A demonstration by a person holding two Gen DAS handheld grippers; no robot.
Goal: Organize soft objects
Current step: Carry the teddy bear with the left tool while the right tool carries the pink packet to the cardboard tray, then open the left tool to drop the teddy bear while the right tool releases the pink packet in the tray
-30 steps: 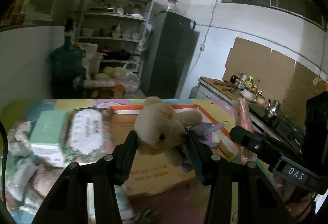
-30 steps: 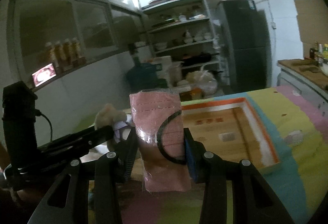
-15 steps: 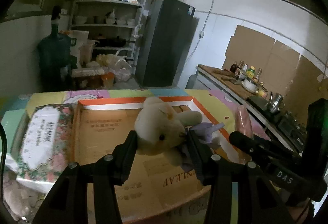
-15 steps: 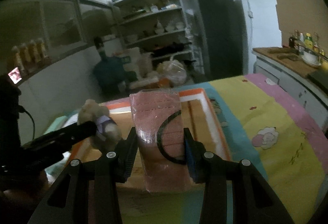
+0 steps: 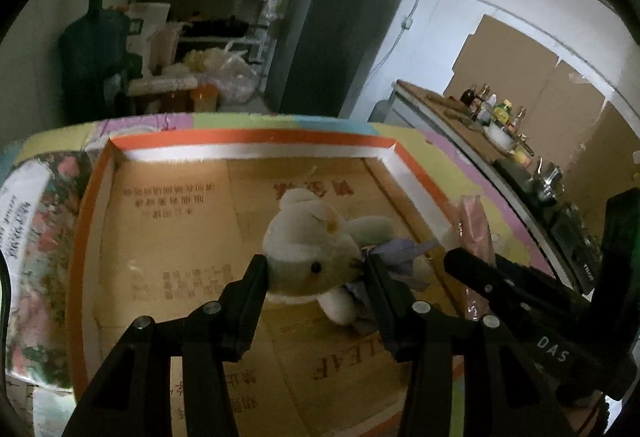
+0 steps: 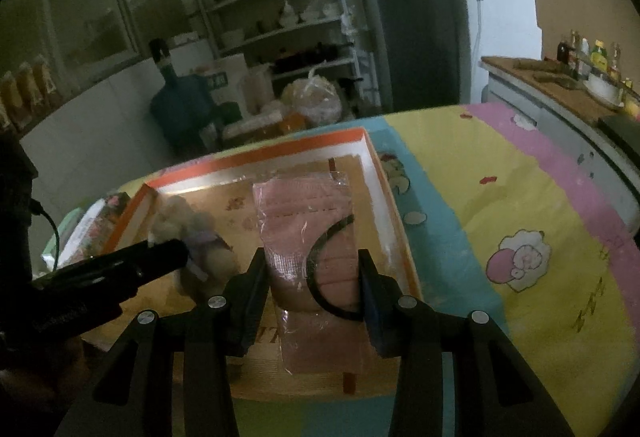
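While both loads hang clamped, I have brought them from short of the cardboard tray (image 5: pixel 248 145) to above its floor, so the drop looks close. My left gripper (image 5: pixel 316 269) is clenched on one plush bear (image 5: pixel 308 249) over the tray's middle; my right gripper (image 6: pixel 312 269) squeezes one pink packet (image 6: pixel 312 237) in clear wrap near the tray's right wall. I count one tray, two soft items in hand, and one floral pack (image 5: pixel 36 237) beside the tray's left wall.
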